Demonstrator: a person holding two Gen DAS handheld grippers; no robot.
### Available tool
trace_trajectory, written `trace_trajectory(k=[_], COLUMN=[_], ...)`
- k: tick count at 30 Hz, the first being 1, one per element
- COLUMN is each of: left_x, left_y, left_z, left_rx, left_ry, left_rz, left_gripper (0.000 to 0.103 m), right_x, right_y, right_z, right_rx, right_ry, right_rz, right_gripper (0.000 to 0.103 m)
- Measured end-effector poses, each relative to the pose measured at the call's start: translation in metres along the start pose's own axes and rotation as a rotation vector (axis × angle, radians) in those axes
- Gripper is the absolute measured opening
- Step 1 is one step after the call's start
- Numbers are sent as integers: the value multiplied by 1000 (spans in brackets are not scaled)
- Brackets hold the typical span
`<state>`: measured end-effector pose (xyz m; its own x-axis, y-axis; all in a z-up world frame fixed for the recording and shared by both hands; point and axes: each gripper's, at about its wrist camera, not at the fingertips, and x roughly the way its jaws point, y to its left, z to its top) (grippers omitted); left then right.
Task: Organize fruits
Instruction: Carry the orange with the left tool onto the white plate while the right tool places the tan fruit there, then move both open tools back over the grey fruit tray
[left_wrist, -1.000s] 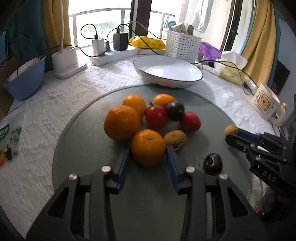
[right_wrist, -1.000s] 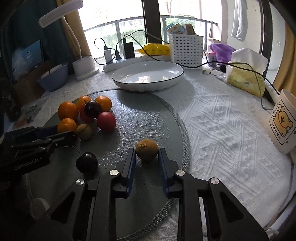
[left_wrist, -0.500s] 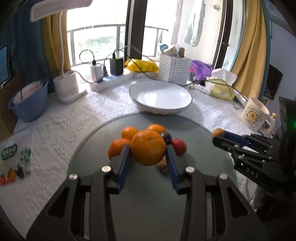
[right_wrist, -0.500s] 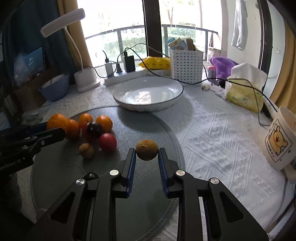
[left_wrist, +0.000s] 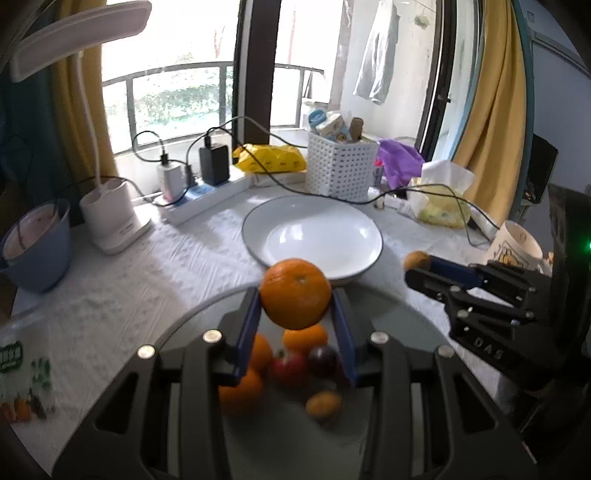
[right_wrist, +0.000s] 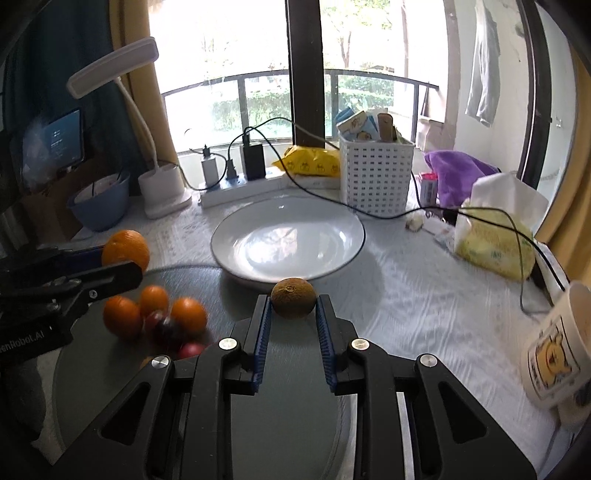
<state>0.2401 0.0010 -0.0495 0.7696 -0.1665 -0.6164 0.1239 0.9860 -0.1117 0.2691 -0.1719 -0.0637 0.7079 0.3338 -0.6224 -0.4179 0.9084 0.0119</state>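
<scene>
My left gripper (left_wrist: 295, 317) has its blue pads pressed against both sides of a large orange (left_wrist: 295, 293), jaws part open to the fruit's width; the orange hangs clear of the table. My right gripper (right_wrist: 293, 314) is closed as narrow as it goes on a small brown kiwi (right_wrist: 293, 297), also held in the air.

White plate (right_wrist: 343, 225): nothing in it, only window glare. In the right wrist view it sits at 12 o'clock from the kiwi, just beyond the fingertips. In the left wrist view the orange overlaps the plate's near rim.

Dark round mat (right_wrist: 288, 369): the loose fruit (right_wrist: 155, 314) is on it, at 9 o'clock from the right gripper. I count three oranges, a dark plum and at least one red fruit, bunched and touching. In the left wrist view a second small brown fruit (left_wrist: 323, 404) lies apart from the bunch at its 5 o'clock.

White perforated basket (right_wrist: 375, 177), at 1 o'clock behind the plate: holds small cartons and packets; labels unreadable.

Blue bowl (right_wrist: 99, 205), 10 o'clock, beside the lamp base (right_wrist: 162, 190): contents cannot be made out.

Printed mug (right_wrist: 554, 350) at 3 o'clock: its inside is not visible.
</scene>
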Motion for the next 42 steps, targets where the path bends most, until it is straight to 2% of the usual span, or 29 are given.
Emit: trace_trajectory(k=[4, 11, 24, 26, 35, 36, 37, 38, 42], left_x=[14, 47, 85, 82, 51, 45, 42, 36, 17], left_y=[-7, -7, 5, 6, 9, 10, 10, 11, 14], left_z=[18, 39, 57, 57, 56, 55, 54, 53, 47], left_rx=[26, 33, -7, -11, -19, -20, -22, -27, -43], left_ry=[-15, 5, 70, 58, 4, -5, -10, -21, -47], left_rz=[-19, -35, -47, -49, -33, -30, -28, -26, -22], left_gripper=[40, 40, 42, 45, 48, 54, 66, 70, 72], right_x=[12, 37, 66, 65, 45, 42, 39, 36, 23], right_y=[-4, -13, -28, -28, -21, -19, -18, -16, -8], right_z=[14, 36, 58, 59, 56, 55, 53, 52, 45], right_rx=[-10, -20, -3, -1, -1, -2, -3, -4, -11], right_ry=[-15, -30, -36, -38, -54, -55, -56, -56, -59], right_rz=[-2, -8, -28, -34, -44, -44, -45, -45, -46], right_gripper=[27, 27, 28, 33, 33, 33, 33, 33, 33])
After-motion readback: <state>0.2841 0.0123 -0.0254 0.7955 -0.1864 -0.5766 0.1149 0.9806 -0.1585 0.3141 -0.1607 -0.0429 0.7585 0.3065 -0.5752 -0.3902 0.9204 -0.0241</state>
